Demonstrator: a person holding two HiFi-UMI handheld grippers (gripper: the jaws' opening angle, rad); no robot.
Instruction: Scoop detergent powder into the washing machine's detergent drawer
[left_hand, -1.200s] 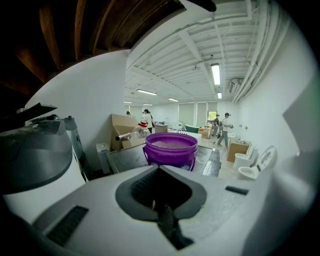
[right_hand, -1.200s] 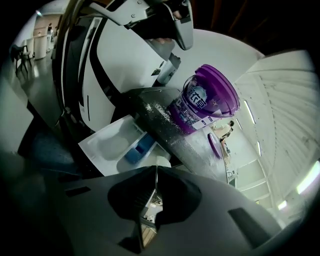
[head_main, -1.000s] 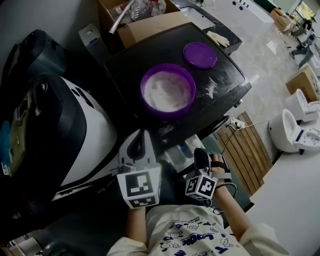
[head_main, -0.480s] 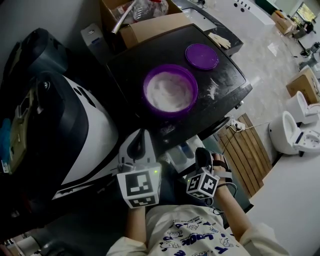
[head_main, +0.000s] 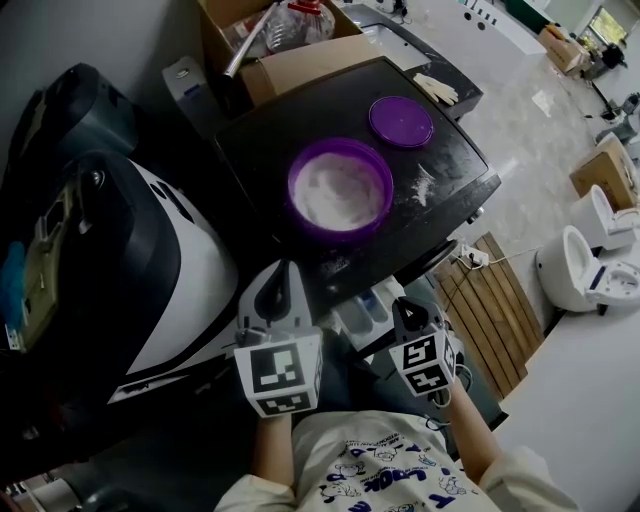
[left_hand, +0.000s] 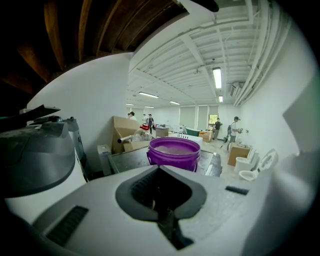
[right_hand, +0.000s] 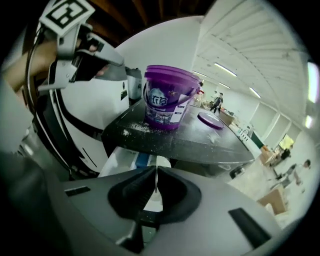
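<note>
A purple bucket (head_main: 340, 188) of white detergent powder stands on the black washer top (head_main: 455, 165); its lid (head_main: 401, 121) lies behind it. The bucket (left_hand: 175, 151) also shows ahead in the left gripper view. The white detergent drawer (head_main: 362, 310) with a blue compartment sticks out below the top's front edge. My left gripper (head_main: 278, 275) is shut and holds nothing, resting by the white washer front. My right gripper (head_main: 408, 306) hovers over the drawer (right_hand: 131, 162). That right gripper (right_hand: 156, 172) is shut on a thin pale scoop handle seen edge-on.
Powder is spilled on the top (head_main: 425, 182) right of the bucket. An open cardboard box (head_main: 290, 45) stands behind. A wooden pallet (head_main: 497, 300), a power strip (head_main: 470, 248) and toilets (head_main: 590, 255) are to the right. People stand far off in the room.
My right gripper has lifted and tilted a little to the right, so its marker cube now faces the head camera. The left gripper has stayed put.
</note>
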